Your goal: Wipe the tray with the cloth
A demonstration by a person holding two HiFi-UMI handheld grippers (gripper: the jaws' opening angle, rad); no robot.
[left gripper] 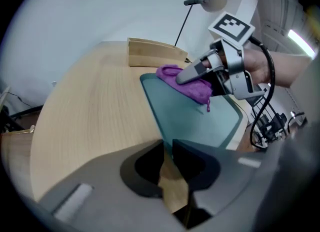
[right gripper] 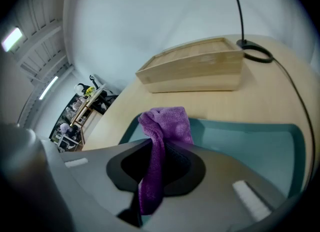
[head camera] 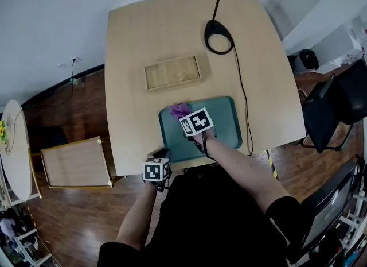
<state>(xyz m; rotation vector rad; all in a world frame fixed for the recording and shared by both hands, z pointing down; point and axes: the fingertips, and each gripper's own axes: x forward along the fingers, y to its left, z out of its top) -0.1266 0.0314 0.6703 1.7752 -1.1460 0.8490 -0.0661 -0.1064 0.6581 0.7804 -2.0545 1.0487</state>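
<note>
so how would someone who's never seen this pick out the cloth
On the light wooden table, find the teal tray at the near edge. The cloth sits at the tray's far left corner, pinched in the right gripper. It is the only purple, soft thing there.

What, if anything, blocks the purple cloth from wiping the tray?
Nothing visible. The right gripper holds the purple cloth at the far corner of the tray, and the rest of its surface is bare. The wooden box sits beyond it on the table.
</note>
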